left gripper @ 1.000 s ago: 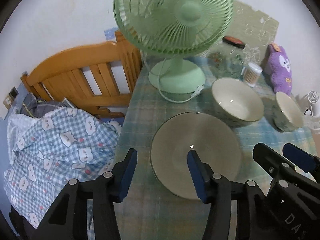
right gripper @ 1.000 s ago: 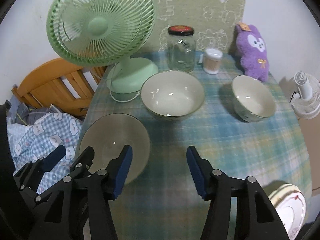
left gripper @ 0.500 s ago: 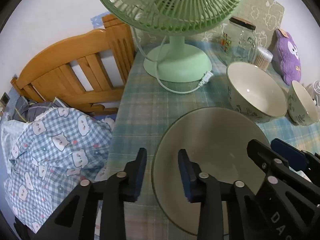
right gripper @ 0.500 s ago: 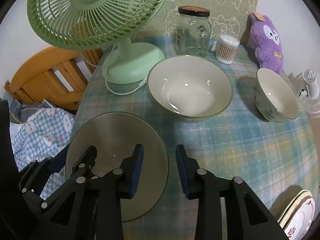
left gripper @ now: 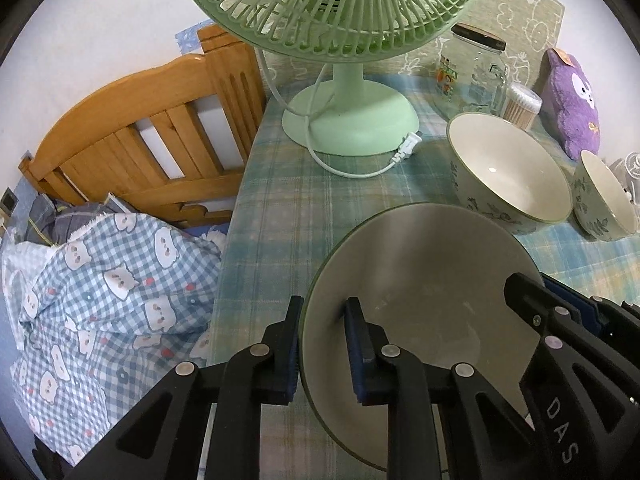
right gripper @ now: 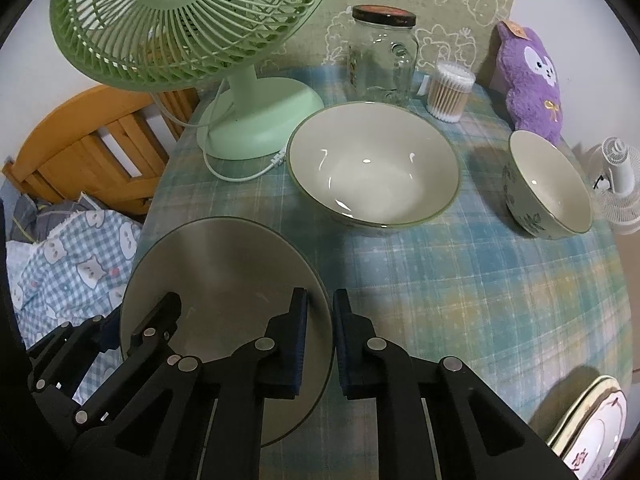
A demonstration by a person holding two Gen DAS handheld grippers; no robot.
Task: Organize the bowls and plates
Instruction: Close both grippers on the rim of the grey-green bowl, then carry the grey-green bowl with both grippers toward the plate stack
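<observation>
A grey-green plate lies on the checked tablecloth near the table's left edge. My left gripper has its jaws closed on the plate's left rim. My right gripper has its jaws closed on the plate's right rim. A large cream bowl and a small cream bowl with leaf patterns stand behind the plate. A stack of plates with a floral one on top lies at the near right.
A green fan with its loose cord stands at the back left. A glass jar, a cotton swab tub and a purple plush line the back. A wooden bed frame and checked bedding lie left of the table.
Both grippers moved forward and down to the plate and closed from wide open onto its opposite rims.
</observation>
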